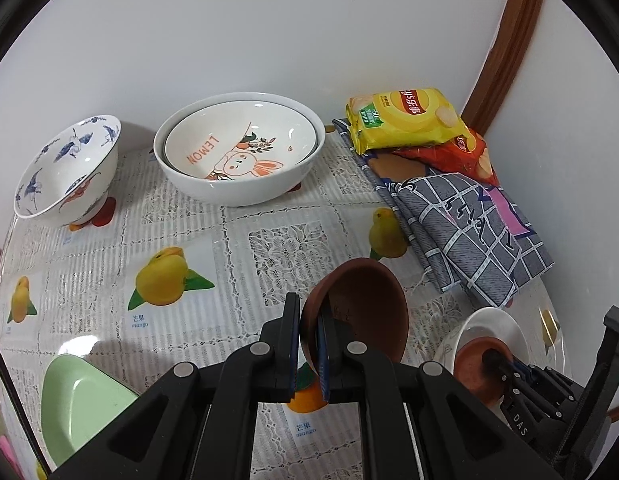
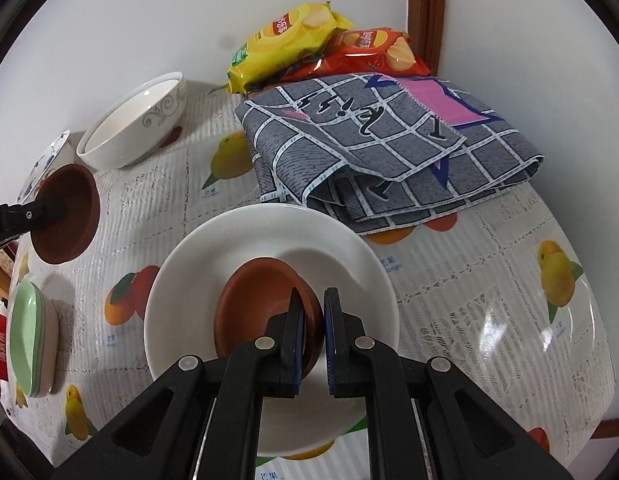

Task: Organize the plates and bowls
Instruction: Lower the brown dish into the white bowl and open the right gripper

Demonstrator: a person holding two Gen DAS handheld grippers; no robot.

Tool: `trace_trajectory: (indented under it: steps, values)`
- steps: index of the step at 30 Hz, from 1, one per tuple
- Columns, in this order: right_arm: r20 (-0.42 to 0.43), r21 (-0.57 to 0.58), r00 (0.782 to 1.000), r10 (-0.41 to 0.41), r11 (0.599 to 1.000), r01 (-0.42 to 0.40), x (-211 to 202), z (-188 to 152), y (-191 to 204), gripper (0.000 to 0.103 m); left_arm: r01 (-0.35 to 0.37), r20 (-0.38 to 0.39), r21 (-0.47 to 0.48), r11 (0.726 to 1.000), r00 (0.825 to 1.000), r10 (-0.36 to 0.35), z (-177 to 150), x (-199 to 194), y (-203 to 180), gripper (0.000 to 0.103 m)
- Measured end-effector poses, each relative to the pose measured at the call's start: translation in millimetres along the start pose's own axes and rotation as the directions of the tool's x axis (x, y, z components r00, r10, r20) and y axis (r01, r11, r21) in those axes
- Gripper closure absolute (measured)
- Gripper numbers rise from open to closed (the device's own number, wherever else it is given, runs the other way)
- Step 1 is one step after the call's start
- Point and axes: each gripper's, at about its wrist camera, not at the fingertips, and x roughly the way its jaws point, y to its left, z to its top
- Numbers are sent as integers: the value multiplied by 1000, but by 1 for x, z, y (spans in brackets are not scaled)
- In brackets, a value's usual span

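My left gripper (image 1: 309,344) is shut on the rim of a brown bowl (image 1: 361,308) and holds it tilted above the table; it also shows in the right wrist view (image 2: 65,216). My right gripper (image 2: 314,336) is shut on the rim of a second brown bowl (image 2: 257,304) that sits in a white plate (image 2: 237,240); the same plate shows in the left wrist view (image 1: 493,324). A large white bowl (image 1: 237,184) with a rabbit plate (image 1: 233,148) inside stands by the wall. A blue-patterned bowl (image 1: 65,172) stands to its left.
A folded grey checked cloth (image 2: 389,140) lies at the back right, with a yellow chip bag (image 2: 285,40) and a red one (image 2: 361,56) behind it. Green dishes (image 2: 27,344) stand at the left edge. The tablecloth (image 1: 189,232) has fruit prints.
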Motion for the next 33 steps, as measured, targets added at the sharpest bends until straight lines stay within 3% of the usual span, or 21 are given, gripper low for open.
trace_trajectory:
  steps: [26, 33]
  values:
    - [-57, -118, 984, -170, 980, 162, 20, 5, 22, 88, 21, 8, -25, 999, 1000, -21, 4, -7, 10, 94]
    - [-49, -130, 983, -178, 977, 170, 17, 0, 22, 88, 51, 9, -11, 999, 999, -51, 4, -12, 4, 94]
